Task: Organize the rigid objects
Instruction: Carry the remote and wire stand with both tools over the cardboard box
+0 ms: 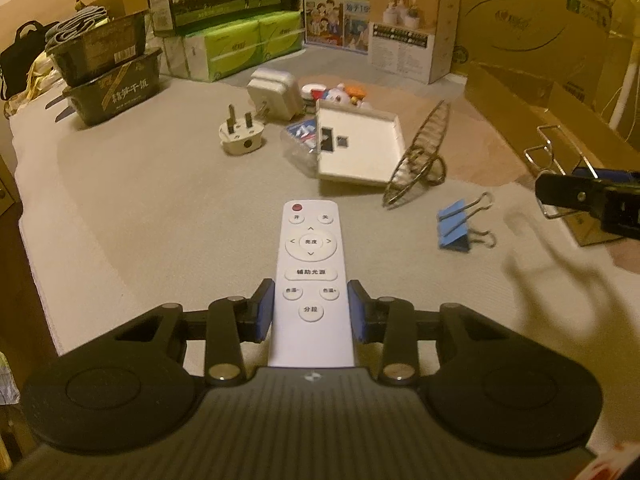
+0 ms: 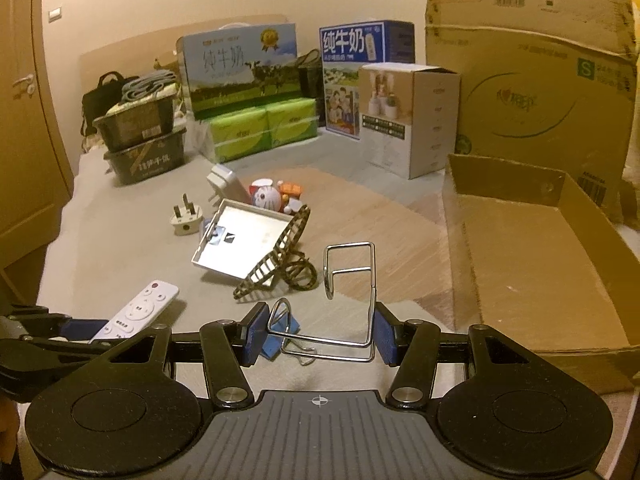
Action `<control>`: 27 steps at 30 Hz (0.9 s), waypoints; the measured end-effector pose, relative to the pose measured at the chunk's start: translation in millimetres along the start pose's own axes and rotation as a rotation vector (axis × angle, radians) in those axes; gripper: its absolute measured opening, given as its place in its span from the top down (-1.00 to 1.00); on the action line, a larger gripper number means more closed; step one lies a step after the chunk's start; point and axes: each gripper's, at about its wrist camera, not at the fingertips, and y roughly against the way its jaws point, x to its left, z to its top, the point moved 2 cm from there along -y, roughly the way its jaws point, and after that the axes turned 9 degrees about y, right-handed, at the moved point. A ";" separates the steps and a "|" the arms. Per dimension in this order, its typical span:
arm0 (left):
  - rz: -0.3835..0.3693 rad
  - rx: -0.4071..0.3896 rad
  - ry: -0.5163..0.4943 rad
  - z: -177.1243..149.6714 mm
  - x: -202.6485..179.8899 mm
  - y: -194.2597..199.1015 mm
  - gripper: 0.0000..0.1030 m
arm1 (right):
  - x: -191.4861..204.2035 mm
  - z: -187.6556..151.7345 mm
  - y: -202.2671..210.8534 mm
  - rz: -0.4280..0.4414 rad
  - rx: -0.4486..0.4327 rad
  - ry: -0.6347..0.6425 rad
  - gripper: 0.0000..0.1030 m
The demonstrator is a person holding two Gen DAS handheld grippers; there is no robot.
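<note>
Both grippers hold an object over the cloth-covered counter.

The white remote is clamped between the left gripper's blue pads near the counter's front edge. The right gripper is clamped on a bent wire rack, beside the open cardboard box at the right edge; a blue binder clip lies between them.

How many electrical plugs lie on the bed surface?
2. A beige three-pin plug lies left of the white tray; a white plug adapter sits just behind it. Others may hide behind the tray.
</note>
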 end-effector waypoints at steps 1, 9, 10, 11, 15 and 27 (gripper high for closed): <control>-0.006 -0.004 0.001 1.9 -2.7 3.8 0.32 | -1.9 0.6 3.4 -0.003 -0.006 -0.003 -0.06; -0.103 -0.055 -0.027 26.8 -48.2 26.6 0.32 | -39.0 4.7 35.1 -0.076 -0.057 -0.044 -0.06; -0.120 -0.059 -0.032 29.9 -56.6 27.6 0.32 | -46.5 5.3 38.7 -0.091 -0.060 -0.052 -0.06; -0.136 -0.062 -0.043 32.7 -66.3 28.2 0.32 | -54.8 5.3 42.0 -0.104 -0.062 -0.062 -0.06; -0.205 -0.067 -0.081 42.1 -108.7 28.2 0.32 | -90.1 4.0 53.7 -0.158 -0.066 -0.093 -0.06; -0.309 -0.042 -0.093 64.0 -219.5 -1.0 0.32 | -190.8 -14.3 61.2 -0.215 -0.046 -0.150 -0.06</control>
